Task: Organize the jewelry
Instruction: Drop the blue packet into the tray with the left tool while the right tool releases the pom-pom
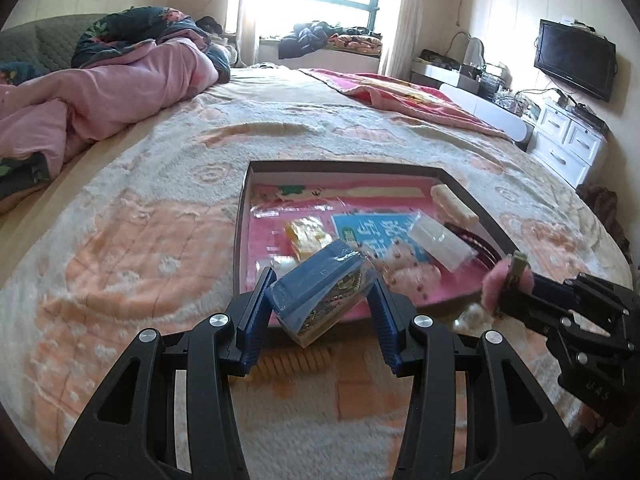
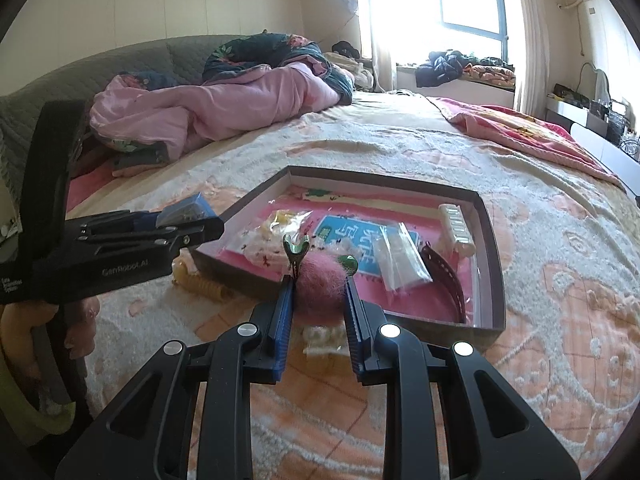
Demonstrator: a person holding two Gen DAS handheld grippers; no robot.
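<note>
Jewelry is partly sorted, as far as the views show. Low in the left wrist view, the left gripper [image 1: 322,292] clasps a blue packet [image 1: 320,294] that seems to hold a patterned trinket, tilted, just above the near edge of the box [image 1: 240,240]. At right centre of that view the right gripper [image 1: 510,280] is clamped on a pink pom-pom clip [image 1: 496,286]; in the right wrist view the same fluffy clip, with its metal prong, sits pinched between the blue pads at frame centre, in front of the box's near wall.

Inside the box, mid-frame, already lie a clear bag [image 1: 440,244], a cream comb [image 1: 454,204], a dark band [image 1: 476,244] against the right wall, a yellow packet [image 1: 306,234] and pale spotted pieces [image 1: 408,270], all on pink printed paper.

Outside it on the bedspread [image 1: 160,220] remain a pearly piece [image 1: 472,318] just below the right gripper, and a yellow coil [image 2: 202,284] at lower left of the right wrist view. Judging from this, both held items and those two strays are still to be placed.
</note>
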